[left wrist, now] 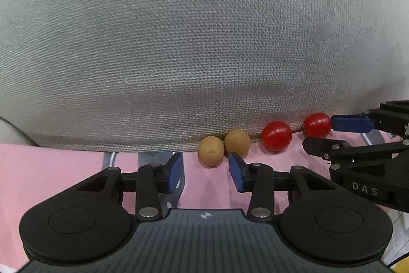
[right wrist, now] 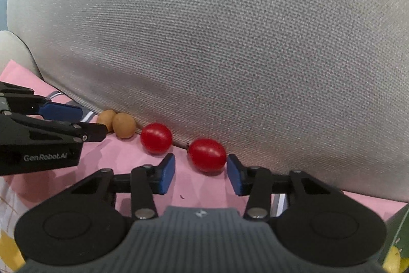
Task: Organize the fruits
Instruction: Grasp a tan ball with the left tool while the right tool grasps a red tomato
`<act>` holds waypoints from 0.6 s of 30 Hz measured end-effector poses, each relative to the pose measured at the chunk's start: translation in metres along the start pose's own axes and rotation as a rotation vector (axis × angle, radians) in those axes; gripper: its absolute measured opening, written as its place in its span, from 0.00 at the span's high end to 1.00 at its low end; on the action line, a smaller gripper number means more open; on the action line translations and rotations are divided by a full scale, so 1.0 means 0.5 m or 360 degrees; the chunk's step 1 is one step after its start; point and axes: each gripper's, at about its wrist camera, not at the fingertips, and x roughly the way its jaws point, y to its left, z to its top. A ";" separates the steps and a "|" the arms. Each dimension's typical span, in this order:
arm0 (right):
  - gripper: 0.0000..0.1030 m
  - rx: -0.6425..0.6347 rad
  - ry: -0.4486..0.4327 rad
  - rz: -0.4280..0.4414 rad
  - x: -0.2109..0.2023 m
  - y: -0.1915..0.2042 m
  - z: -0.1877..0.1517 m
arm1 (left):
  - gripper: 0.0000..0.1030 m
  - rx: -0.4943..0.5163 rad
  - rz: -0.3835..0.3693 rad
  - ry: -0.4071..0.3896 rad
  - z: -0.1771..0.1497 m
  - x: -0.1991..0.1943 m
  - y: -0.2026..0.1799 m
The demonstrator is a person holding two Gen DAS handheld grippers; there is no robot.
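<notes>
Four small fruits lie in a row on pink cloth against a grey cushion: two brown fruits and two red tomatoes. Left claw stands released before the brown pair, touching neither. Right claw is released too, its pads flanking the outer tomato.

Two black grippers with blue pads

The left gripper and the right gripper each have two round black discs, a ribbed grey middle part, shiny silver screws and flat blue fingertips. White letters sit on their black sides.
</notes>
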 end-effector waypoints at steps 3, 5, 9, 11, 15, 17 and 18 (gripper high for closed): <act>0.64 0.0005 0.0008 0.0004 0.014 -0.003 -0.003 | 0.58 0.0042 0.0020 0.0010 -0.001 0.013 -0.006; 0.64 0.0009 0.0008 0.0010 0.024 -0.003 -0.008 | 0.58 0.0057 0.0022 0.0006 -0.003 0.018 -0.009; 0.64 0.0007 0.0001 0.0016 0.039 0.001 -0.010 | 0.59 0.0069 0.0002 -0.0007 -0.010 0.025 -0.005; 0.64 0.0014 -0.0002 0.0012 0.045 -0.002 -0.009 | 0.59 0.0073 -0.0004 -0.0021 -0.017 0.025 -0.004; 0.67 0.0023 -0.0001 0.0003 0.054 0.005 -0.007 | 0.67 0.0102 -0.0012 -0.0041 -0.039 0.025 -0.006; 0.68 0.0030 0.0002 0.0010 0.054 0.007 -0.003 | 0.70 0.0150 -0.0004 -0.0051 -0.058 0.014 -0.011; 0.68 0.0034 0.0001 0.0012 0.050 0.006 -0.004 | 0.73 0.0179 0.0006 -0.0057 -0.064 0.011 -0.016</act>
